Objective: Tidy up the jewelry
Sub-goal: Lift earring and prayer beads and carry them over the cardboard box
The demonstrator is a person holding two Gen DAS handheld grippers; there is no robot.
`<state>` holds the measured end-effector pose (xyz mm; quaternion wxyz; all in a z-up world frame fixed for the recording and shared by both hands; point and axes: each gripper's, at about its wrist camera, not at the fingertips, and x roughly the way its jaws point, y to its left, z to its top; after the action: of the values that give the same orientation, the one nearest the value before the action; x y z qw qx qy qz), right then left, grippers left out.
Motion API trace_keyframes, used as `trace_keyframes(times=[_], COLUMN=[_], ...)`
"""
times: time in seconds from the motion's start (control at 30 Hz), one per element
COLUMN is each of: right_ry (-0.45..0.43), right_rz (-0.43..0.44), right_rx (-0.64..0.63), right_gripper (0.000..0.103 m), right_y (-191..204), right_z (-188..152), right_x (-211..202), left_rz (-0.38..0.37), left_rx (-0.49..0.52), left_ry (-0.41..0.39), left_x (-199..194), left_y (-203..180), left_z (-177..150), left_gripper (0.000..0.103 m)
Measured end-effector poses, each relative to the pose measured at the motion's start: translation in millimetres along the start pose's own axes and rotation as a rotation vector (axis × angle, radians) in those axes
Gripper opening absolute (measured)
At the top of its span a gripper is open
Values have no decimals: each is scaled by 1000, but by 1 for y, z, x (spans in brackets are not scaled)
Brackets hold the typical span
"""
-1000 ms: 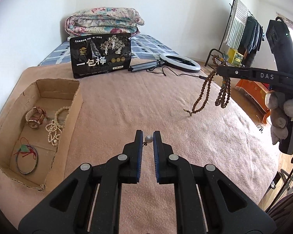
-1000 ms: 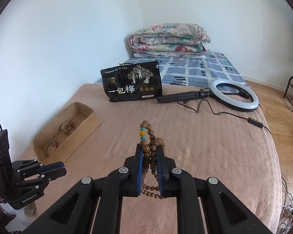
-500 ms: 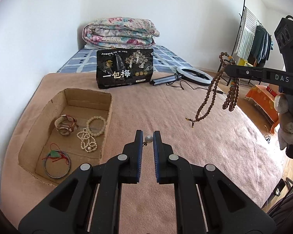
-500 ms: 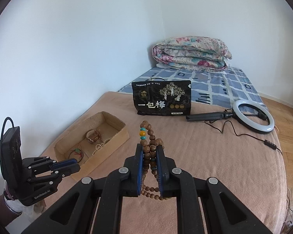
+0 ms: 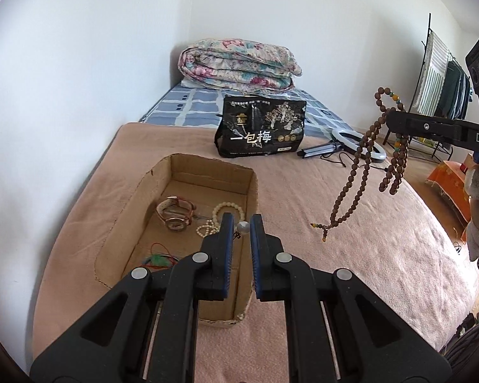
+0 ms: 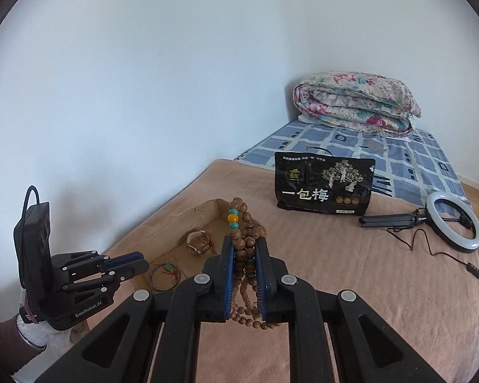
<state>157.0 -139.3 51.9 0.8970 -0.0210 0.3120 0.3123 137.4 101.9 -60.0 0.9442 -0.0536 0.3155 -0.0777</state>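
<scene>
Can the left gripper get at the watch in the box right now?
Probably not yet: the left gripper is shut on a small pearl piece. The cardboard box is open-topped, so the watch lies unobstructed.

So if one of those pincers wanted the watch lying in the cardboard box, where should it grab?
Probably the strap of the watch: it stands in an open loop, so one finger could slip inside. Come straight down from above, since the walls of the cardboard box block the sides.

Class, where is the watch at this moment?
The watch lies inside the cardboard box on the blanket, left of the white bead bracelet in the left wrist view and beyond the bangle in the right wrist view.
</scene>
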Motion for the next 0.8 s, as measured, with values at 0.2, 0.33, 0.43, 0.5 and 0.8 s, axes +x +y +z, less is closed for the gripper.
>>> trace_keyframes(times=[0.2, 0.33, 0.43, 0.5, 0.8], right_ry=[9, 13, 11, 12, 64], right_rz=[38, 61, 74, 81, 117], right_rx=[-35, -49, -59, -63, -27], right_gripper=[10, 10, 10, 10, 10], right_y=[27, 41, 50, 54, 60], right_z=[11, 15, 19, 21, 16], right_x=[23, 34, 38, 42, 74], left_rz=[31, 49, 56, 59, 70], left_rx=[-18, -22, -35, -45, -77], left_ry=[0, 4, 7, 8, 21], left_x=[1, 3, 5, 5, 13], left_y=[22, 32, 40, 44, 60], left_z=[-2, -4, -4, -6, -10], left_gripper=[9, 9, 9, 9, 9])
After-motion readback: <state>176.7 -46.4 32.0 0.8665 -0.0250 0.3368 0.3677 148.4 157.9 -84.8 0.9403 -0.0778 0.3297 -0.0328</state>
